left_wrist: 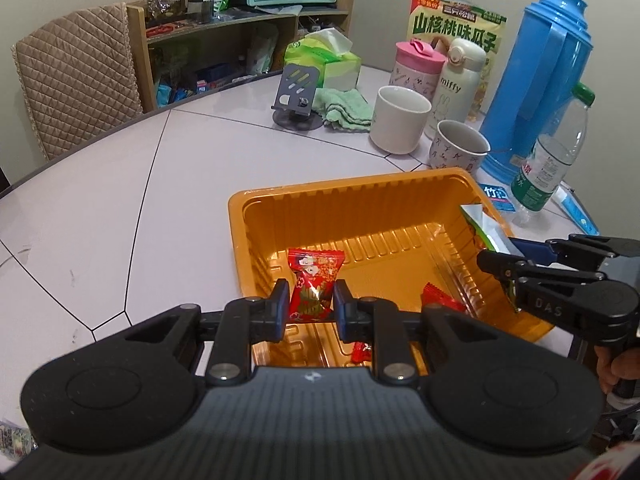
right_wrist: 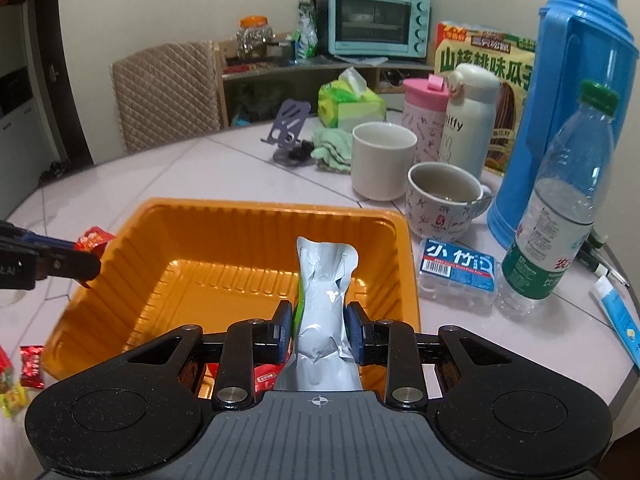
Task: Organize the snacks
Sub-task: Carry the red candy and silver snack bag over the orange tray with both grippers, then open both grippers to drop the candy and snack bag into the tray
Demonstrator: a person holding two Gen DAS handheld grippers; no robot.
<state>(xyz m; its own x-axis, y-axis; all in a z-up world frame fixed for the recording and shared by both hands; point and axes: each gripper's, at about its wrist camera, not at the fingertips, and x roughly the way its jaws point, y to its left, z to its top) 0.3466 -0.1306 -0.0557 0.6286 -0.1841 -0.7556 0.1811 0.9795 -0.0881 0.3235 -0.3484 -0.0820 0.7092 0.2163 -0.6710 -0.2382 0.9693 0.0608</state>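
While both grippers hovered over the orange tray (left_wrist: 360, 204), each was clamped on one snack. The left gripper (left_wrist: 310, 300) pinched a red candy (left_wrist: 314, 280) across its middle, above the tray's 7 o'clock corner; the right gripper (right_wrist: 319, 326) squeezed a silver pouch (right_wrist: 324, 300) at its waist, toward 4 o'clock. Both packets looked light, soft and crinkly, probably slippery foil, so a hold across the puffed centre seemed safer than the thin sealed ends. Two more red packets (left_wrist: 440, 300) showed in the tray under the left gripper. Outside, at the tray's 8 o'clock, lay roughly three loose candies (right_wrist: 32, 366), partly cropped.
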